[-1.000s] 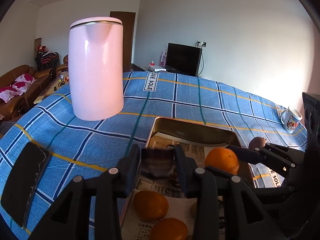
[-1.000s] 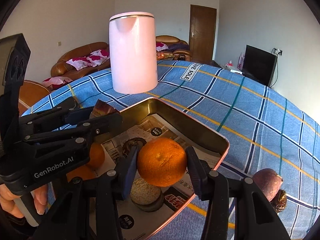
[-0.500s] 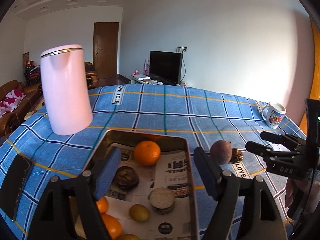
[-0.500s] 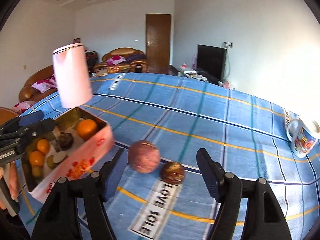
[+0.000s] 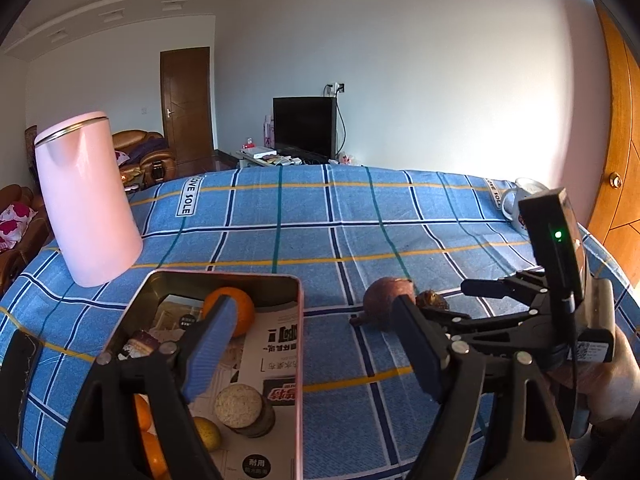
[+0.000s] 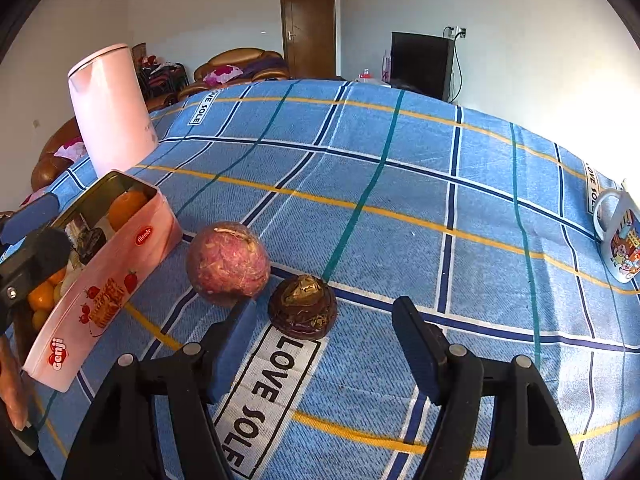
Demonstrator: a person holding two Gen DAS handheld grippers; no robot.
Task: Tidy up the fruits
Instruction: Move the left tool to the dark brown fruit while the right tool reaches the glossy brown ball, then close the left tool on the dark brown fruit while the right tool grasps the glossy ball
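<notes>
A pink tin box (image 5: 298, 344) (image 6: 104, 280) lined with newspaper holds an orange (image 5: 236, 306) (image 6: 126, 206), several smaller oranges, a yellow fruit (image 5: 208, 434) and a round cake (image 5: 240, 406). A reddish-purple round fruit (image 6: 228, 262) (image 5: 384, 300) and a small dark brown fruit (image 6: 303, 306) (image 5: 432, 301) lie on the blue plaid cloth to the right of the box. My right gripper (image 6: 324, 344) is open and empty, just short of the dark fruit. My left gripper (image 5: 316, 344) is open and empty above the box's right edge.
A pink kettle (image 5: 86, 200) (image 6: 110, 108) stands behind the box at the left. A printed mug (image 6: 620, 236) (image 5: 520, 204) sits at the table's right edge. A black phone (image 5: 18, 384) lies at the left edge. The right gripper's body (image 5: 556, 320) shows at the right.
Both grippers have opened and let go: the orange now lies in the box. The right gripper moved right to the two fruits on the cloth. The left gripper drew back and right.
</notes>
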